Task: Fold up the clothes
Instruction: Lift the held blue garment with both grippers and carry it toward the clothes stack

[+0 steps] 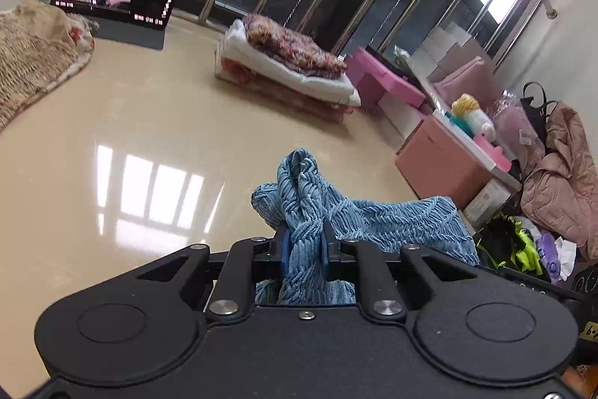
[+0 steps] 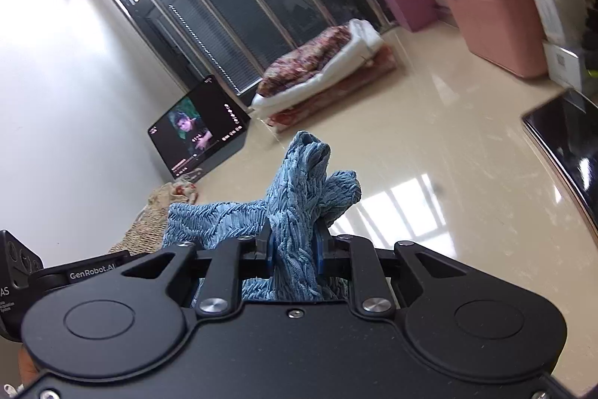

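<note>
Black gripper bodies fill the foreground of both views. Only the right view shows a dark slab [image 2: 568, 144] at the floor's edge; only the left shows bags and a jacket [image 1: 560, 174]. Both the left gripper [image 1: 304, 245] and the right gripper [image 2: 293, 245] are clamped on bunched blue cloth [image 1: 373, 219] [image 2: 295, 197], lifted above the glossy floor [image 1: 149, 122]. Both point slightly downward.
</note>
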The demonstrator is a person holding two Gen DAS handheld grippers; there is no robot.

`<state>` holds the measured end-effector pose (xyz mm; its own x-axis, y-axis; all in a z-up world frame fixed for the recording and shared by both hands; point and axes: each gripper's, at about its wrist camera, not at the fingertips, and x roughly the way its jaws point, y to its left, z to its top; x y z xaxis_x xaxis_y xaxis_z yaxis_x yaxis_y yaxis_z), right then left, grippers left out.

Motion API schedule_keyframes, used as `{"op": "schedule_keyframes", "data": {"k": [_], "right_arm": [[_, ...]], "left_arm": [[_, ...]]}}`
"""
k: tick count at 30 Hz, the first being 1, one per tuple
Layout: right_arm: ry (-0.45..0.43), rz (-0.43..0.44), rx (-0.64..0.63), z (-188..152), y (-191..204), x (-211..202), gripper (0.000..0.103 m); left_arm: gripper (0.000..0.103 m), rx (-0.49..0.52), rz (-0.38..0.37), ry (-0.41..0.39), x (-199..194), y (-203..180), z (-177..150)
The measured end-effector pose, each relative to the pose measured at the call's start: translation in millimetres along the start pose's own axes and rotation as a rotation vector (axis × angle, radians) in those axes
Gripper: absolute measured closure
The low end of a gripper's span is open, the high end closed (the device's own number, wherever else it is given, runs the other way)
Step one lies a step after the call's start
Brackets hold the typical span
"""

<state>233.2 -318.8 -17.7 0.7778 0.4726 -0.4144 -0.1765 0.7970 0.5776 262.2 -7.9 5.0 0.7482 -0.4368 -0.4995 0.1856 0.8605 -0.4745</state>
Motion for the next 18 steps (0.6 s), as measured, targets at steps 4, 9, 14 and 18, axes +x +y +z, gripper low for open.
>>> {"op": "schedule_keyframes", "data": {"k": [4, 9, 14, 18], "right_arm": [[-0.015, 0.017, -0.034, 10.3, 15.2, -1.3, 0.083], [-0.047, 0.041, -0.095, 34.0, 36.0, -0.3, 0.083], [-0.091, 0.065, -0.162, 71.8, 58.1, 5.1, 0.083], [-0.135, 0.078, -0.203, 110.3, 71.4, 18.2, 0.083]], "left_arm": [[0.088, 0.019, -0.011, -0.031, -10.3, -3.9, 15.3], [0.088, 0.080, -0.015, -0.084, -20.8, -17.7, 46.0], [0.087, 0.142, -0.017, -0.140, -20.9, -35.6, 86.5], [0.088, 0.175, -0.022, -0.173, -5.1, -45.1, 123.1]]}}
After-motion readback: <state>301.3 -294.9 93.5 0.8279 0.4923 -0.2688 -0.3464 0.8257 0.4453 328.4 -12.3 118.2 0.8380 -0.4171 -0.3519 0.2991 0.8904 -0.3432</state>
